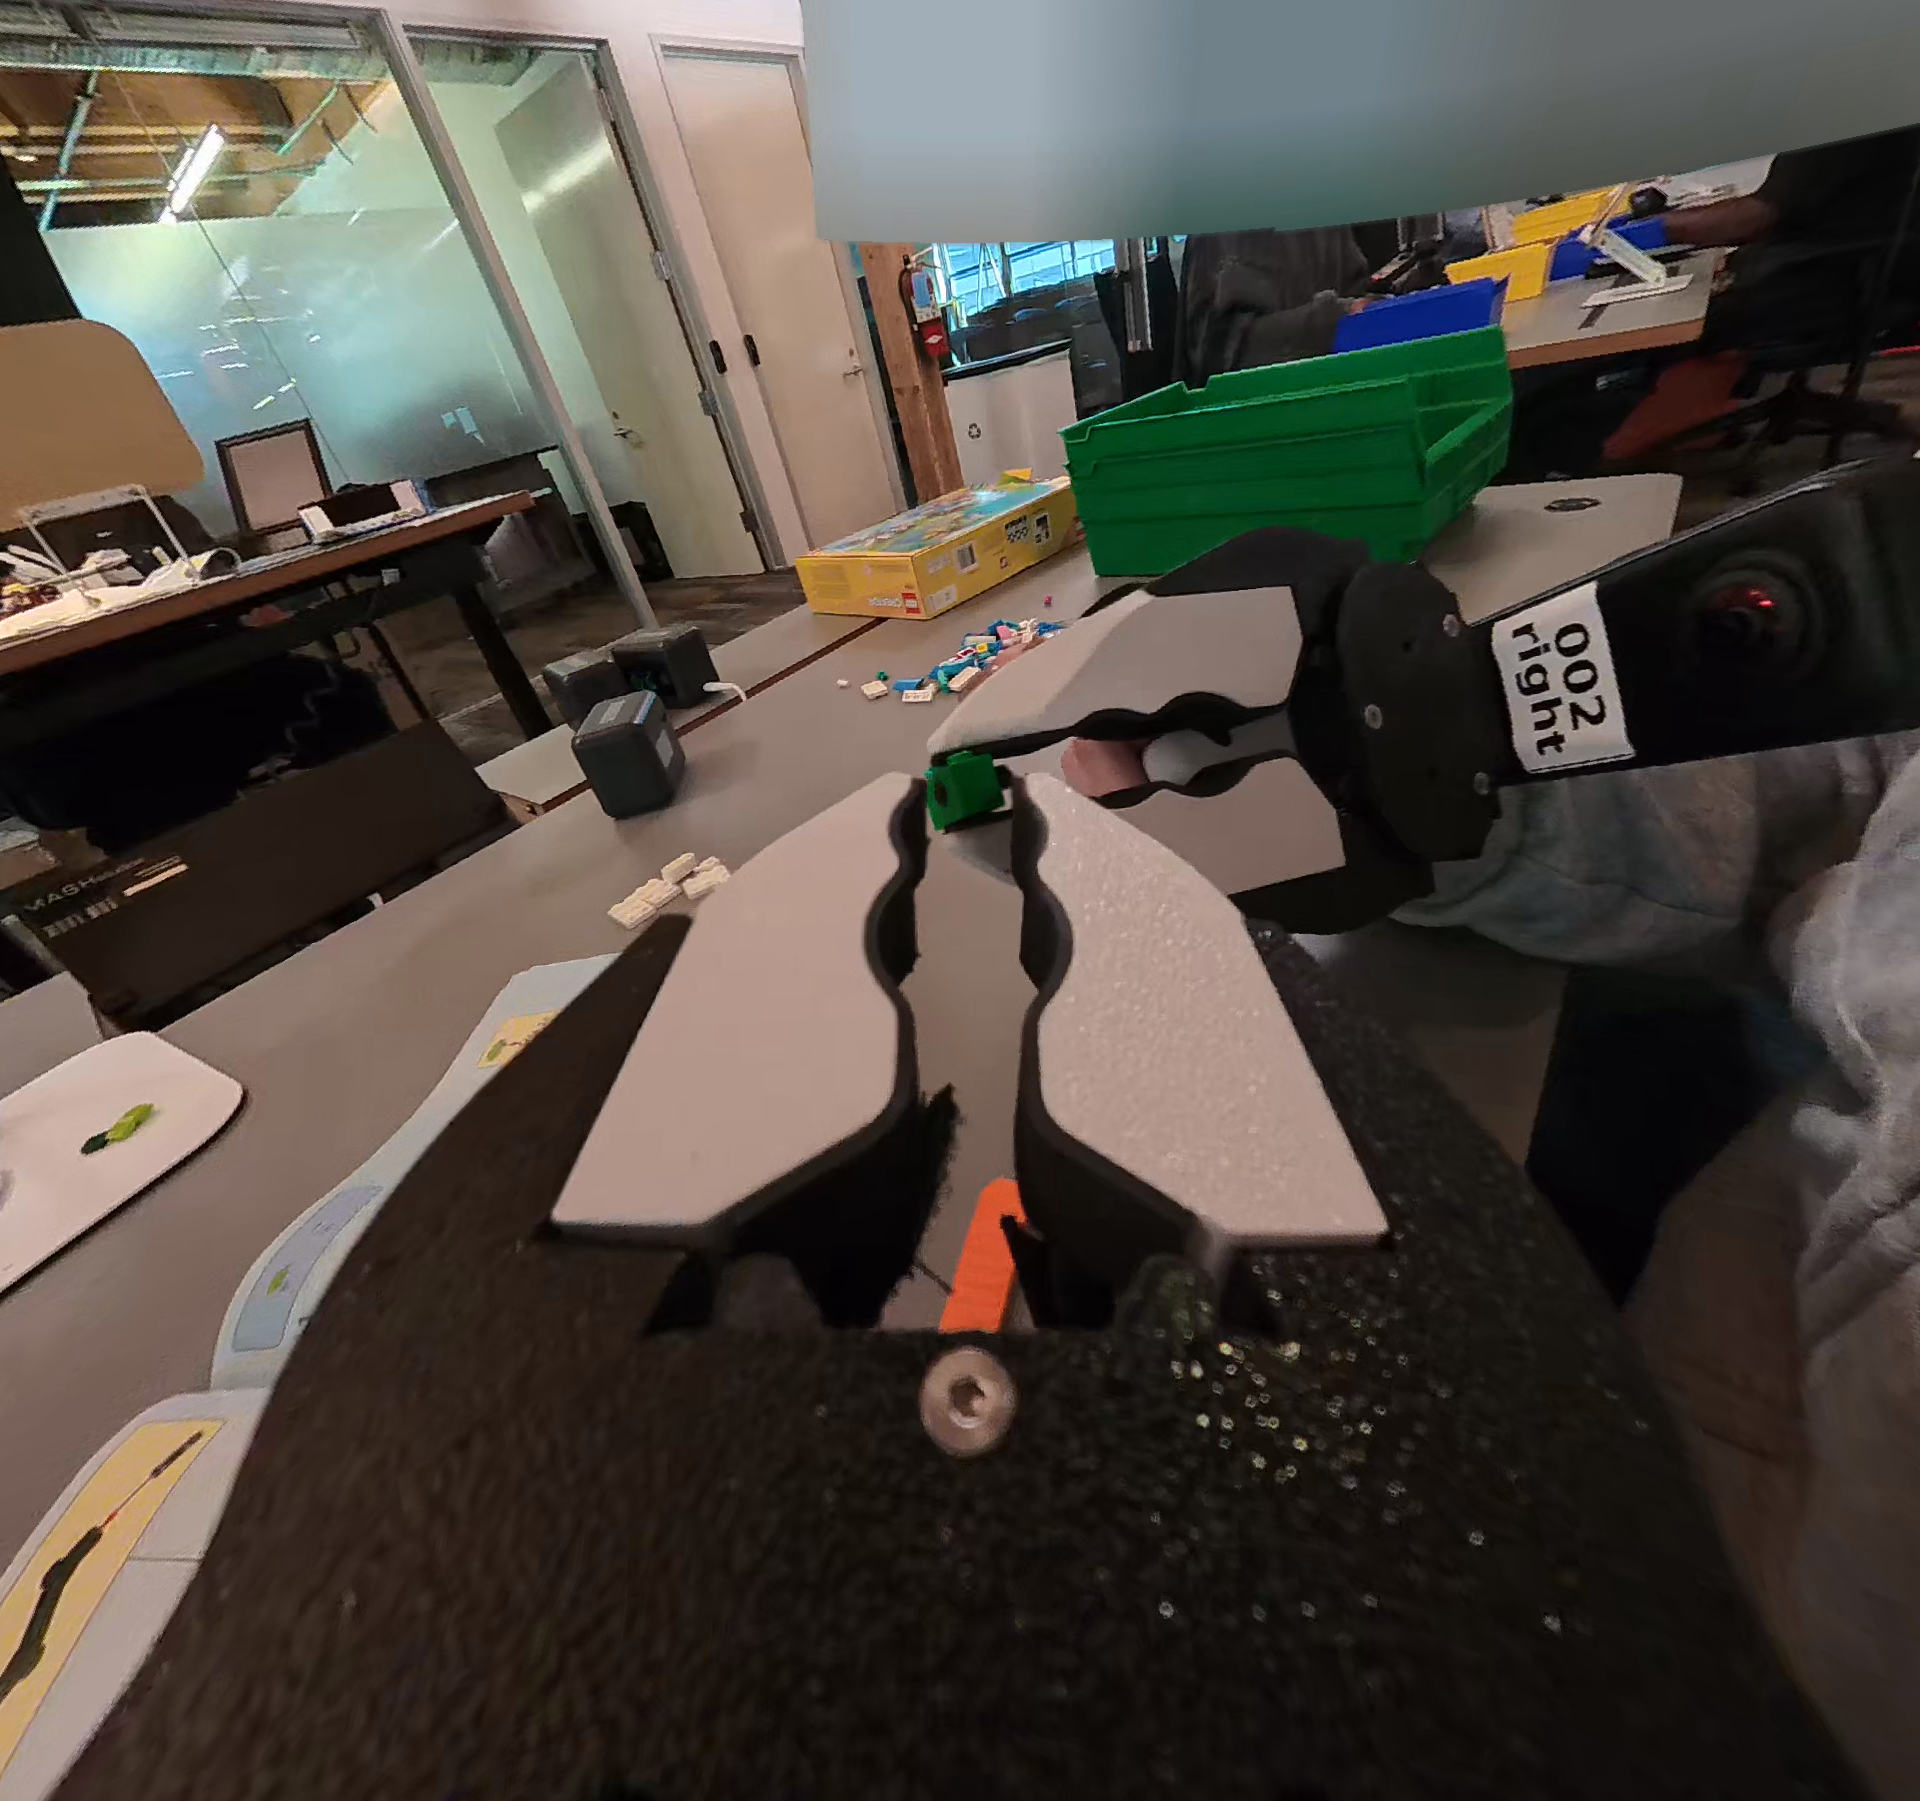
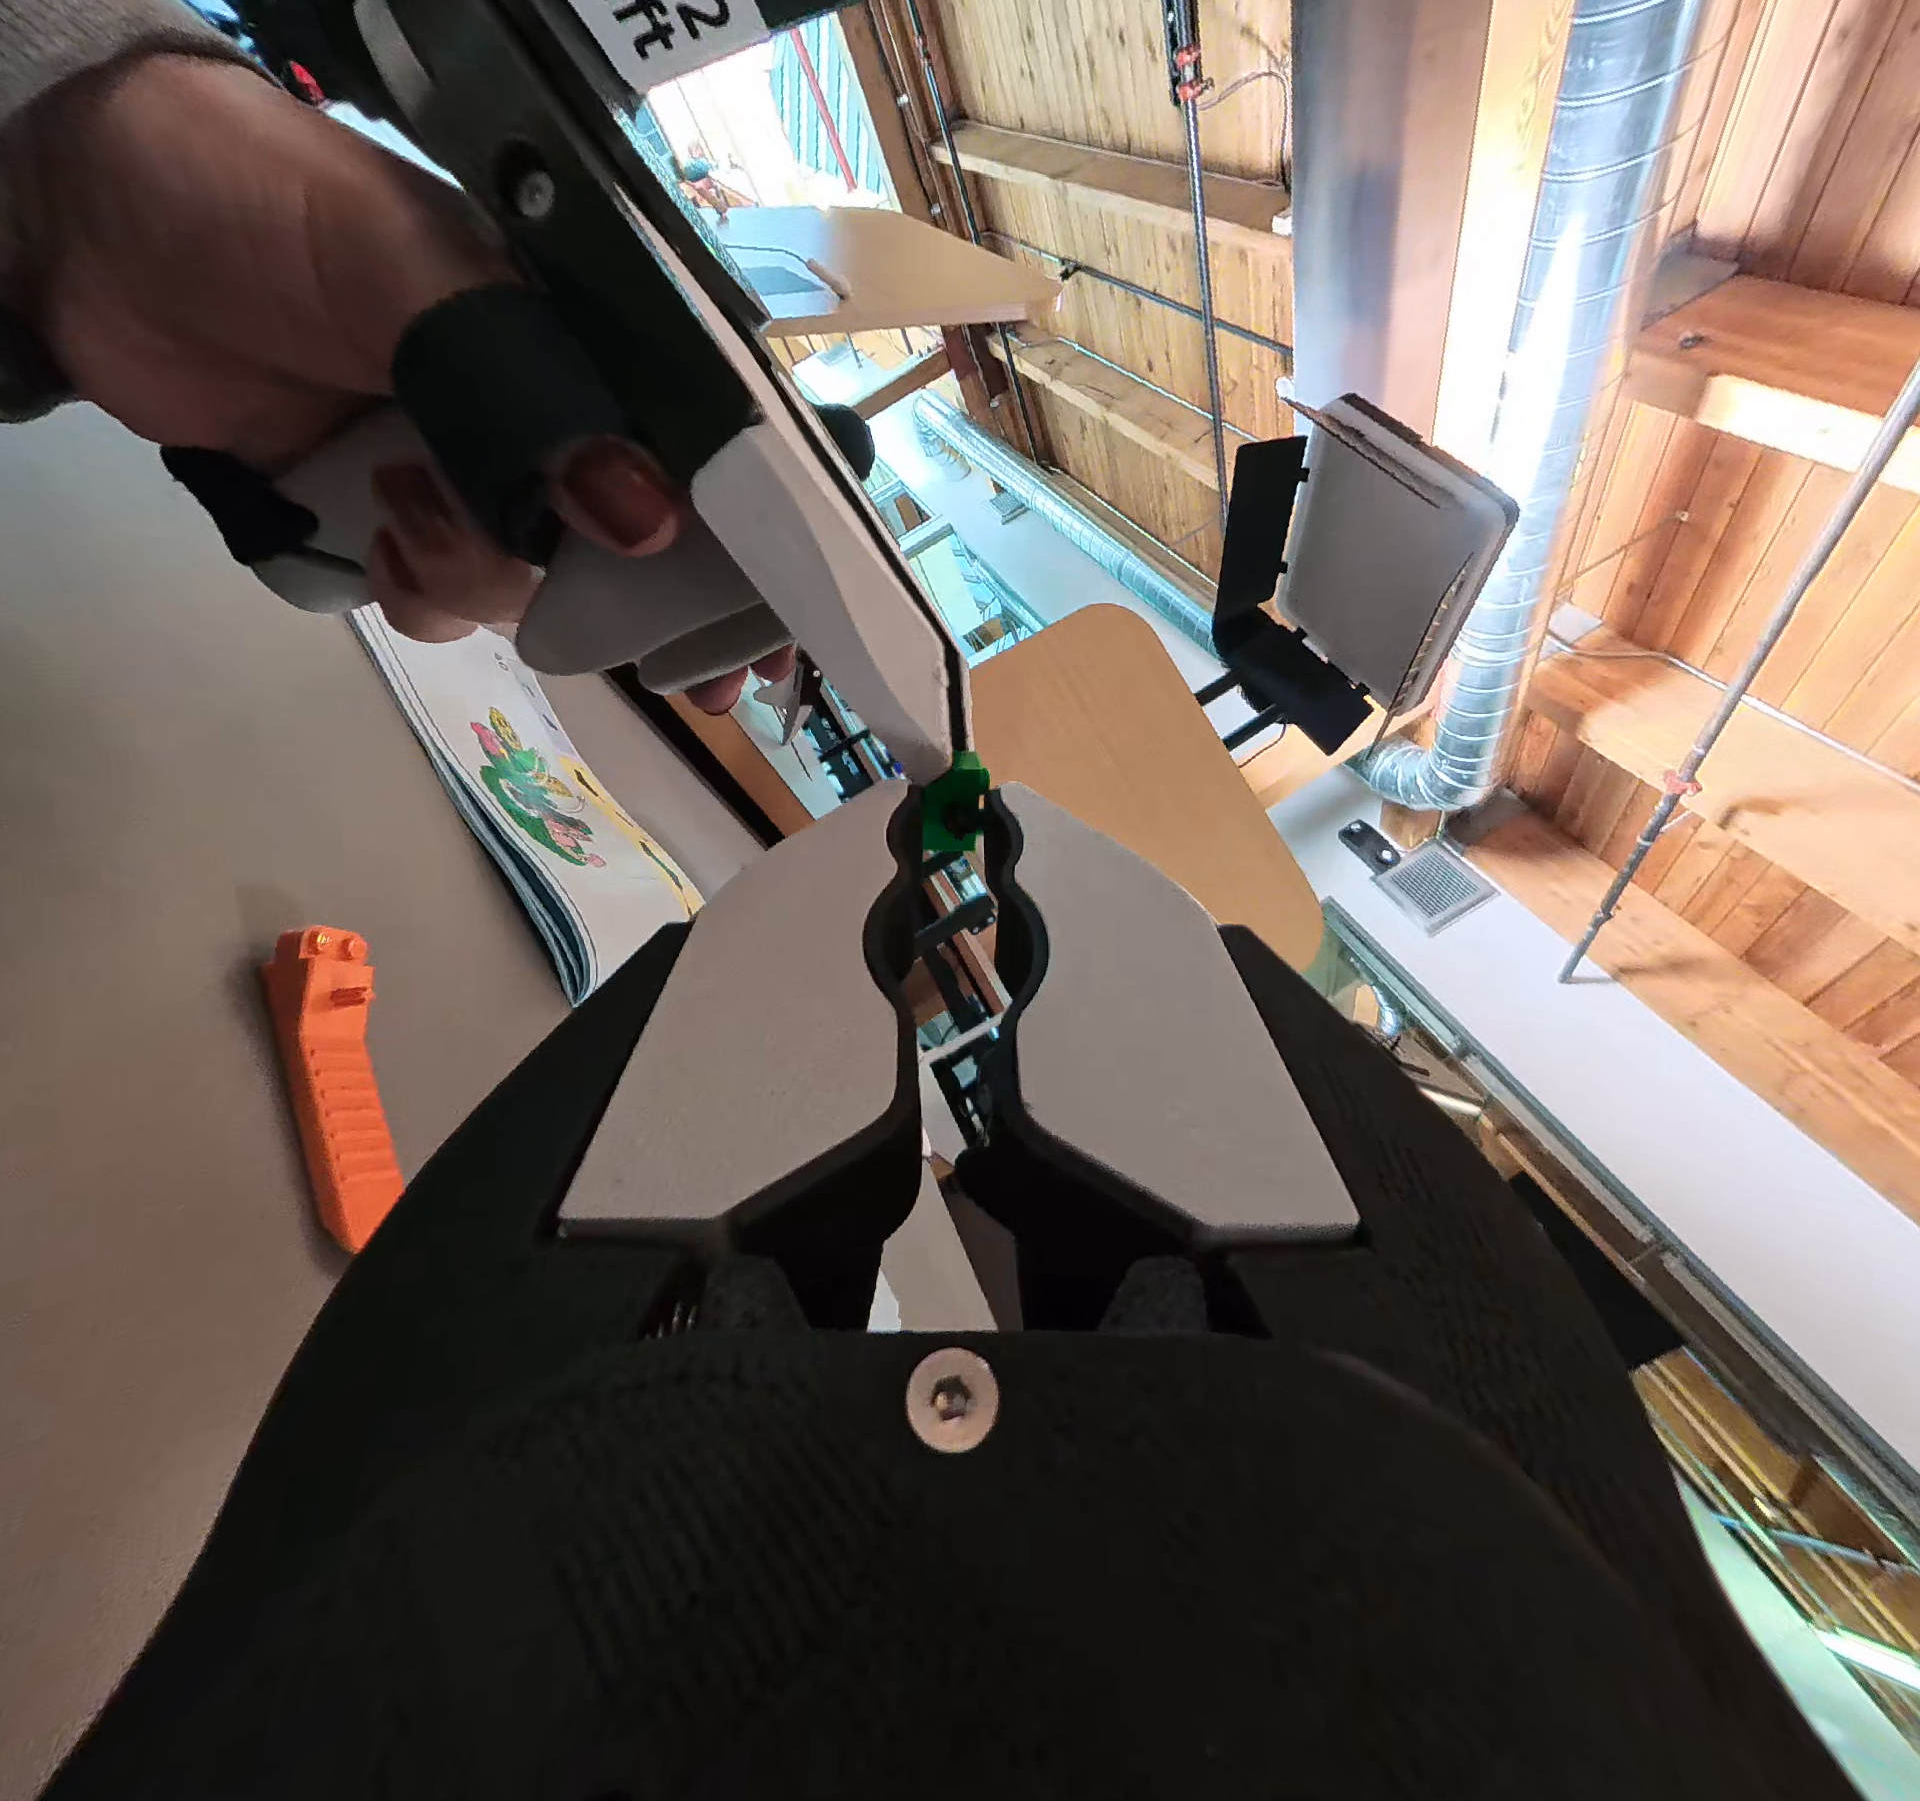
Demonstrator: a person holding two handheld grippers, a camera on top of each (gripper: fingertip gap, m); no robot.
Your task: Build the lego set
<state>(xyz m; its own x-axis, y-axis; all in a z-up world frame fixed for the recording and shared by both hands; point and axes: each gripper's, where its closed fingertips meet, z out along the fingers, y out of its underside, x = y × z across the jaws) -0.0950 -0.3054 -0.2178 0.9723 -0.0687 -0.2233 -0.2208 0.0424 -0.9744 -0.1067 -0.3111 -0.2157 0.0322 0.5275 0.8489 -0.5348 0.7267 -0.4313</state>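
Note:
A small green lego piece [image 1: 961,790] is held in the air above the grey table [image 1: 416,972], between both grippers. My left gripper [image 1: 968,797] is shut on it at its fingertips. My right gripper [image 1: 951,756] comes in from the right and meets the same piece tip to tip. In the right wrist view, my right gripper [image 2: 956,804] is shut on the green piece [image 2: 951,811], and the left gripper [image 2: 951,749] reaches it from the upper left. Whether this is one piece or two joined, I cannot tell.
An orange brick separator [image 2: 327,1086] and the open instruction booklet [image 2: 540,795] lie on the table below. A white tray [image 1: 62,1180] holds green bits. White pieces [image 1: 670,884], a loose pile [image 1: 966,660], a yellow box [image 1: 935,556], green bins [image 1: 1288,463] and grey cubes [image 1: 629,749] stand farther off.

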